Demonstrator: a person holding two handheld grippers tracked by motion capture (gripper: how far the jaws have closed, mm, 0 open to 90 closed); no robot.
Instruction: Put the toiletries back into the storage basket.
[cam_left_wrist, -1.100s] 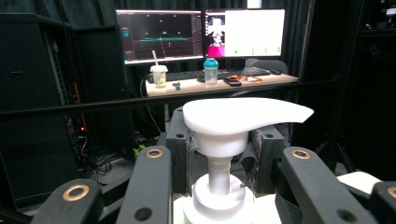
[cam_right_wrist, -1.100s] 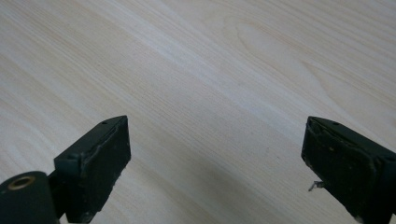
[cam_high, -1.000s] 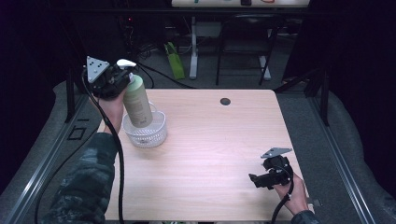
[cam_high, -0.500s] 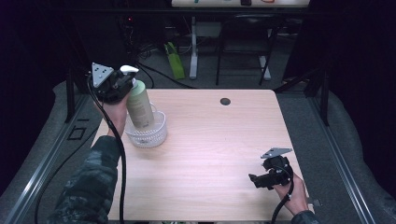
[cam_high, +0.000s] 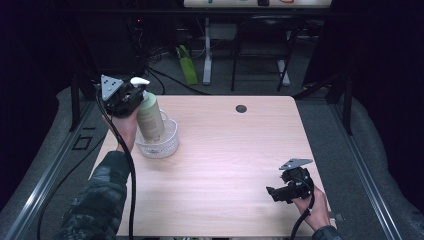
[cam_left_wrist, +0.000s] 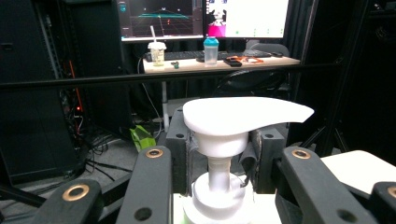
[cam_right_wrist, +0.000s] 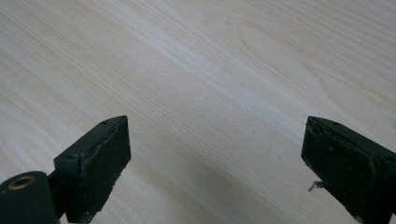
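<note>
The wooden table (cam_high: 220, 170) gives me a wide bare stretch from the middle over to the right edge, with a small dark grommet (cam_high: 241, 108) near the far edge the one thing on it; the crowding is all at the far left corner. There a white ribbed basket (cam_high: 159, 143) sits close to the left edge, and the pale green pump bottle (cam_high: 150, 119) hangs tilted in its mouth, base inside the rim; I can't tell whether it touches bottom. My left gripper (cam_high: 134, 98) is clamped on the bottle's neck under the white pump head (cam_left_wrist: 243, 116), jaws snug on either side of the collar. I judge the main risk is the lean: if I let go with the bottle off vertical, it could topple over the low basket wall, or drag the light basket toward the table edge, which has little margin there. A grip this high on a narrow neck could also let the body swing. My right gripper (cam_high: 280, 192) hovers near the front right corner with its jaws apart over bare wood (cam_right_wrist: 210, 84), holding nothing, with ample room to come across.
</note>
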